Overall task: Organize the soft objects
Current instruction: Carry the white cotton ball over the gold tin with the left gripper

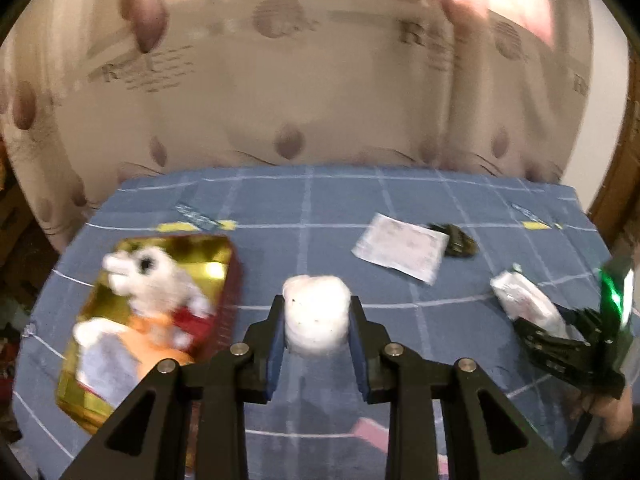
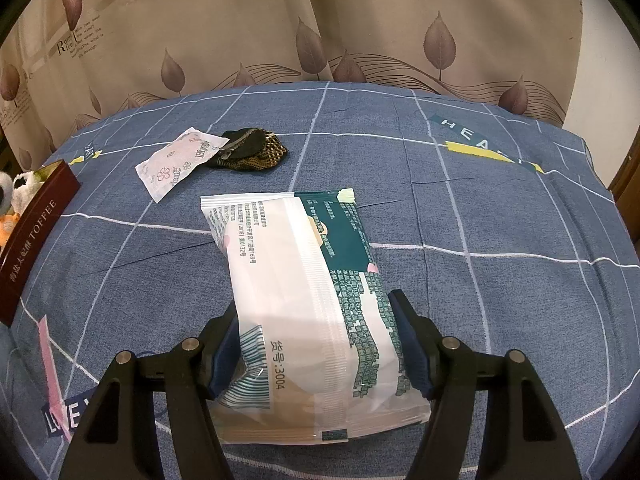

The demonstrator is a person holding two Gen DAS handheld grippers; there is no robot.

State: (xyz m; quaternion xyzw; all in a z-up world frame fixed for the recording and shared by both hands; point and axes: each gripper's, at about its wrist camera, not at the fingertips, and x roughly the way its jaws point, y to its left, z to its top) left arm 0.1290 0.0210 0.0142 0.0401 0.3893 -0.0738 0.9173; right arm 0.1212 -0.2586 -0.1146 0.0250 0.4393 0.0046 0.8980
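Note:
My left gripper [image 1: 316, 320] is shut on a white fluffy ball [image 1: 316, 312] and holds it above the blue bedsheet, right of a gold-lined tin box [image 1: 218, 264]. The box holds a white plush toy [image 1: 148, 280] and other soft items. My right gripper [image 2: 316, 344] is shut on a white and green soft packet [image 2: 300, 288], which rests on the sheet. The right gripper with its packet [image 1: 528, 304] also shows at the right edge of the left wrist view.
A small flowered white sachet [image 2: 176, 162] and a dark zip pouch [image 2: 248, 154] lie at the far middle of the bed. The tin's red side [image 2: 36, 232] is at the left. A leaf-print curtain [image 2: 320, 20] hangs behind the bed.

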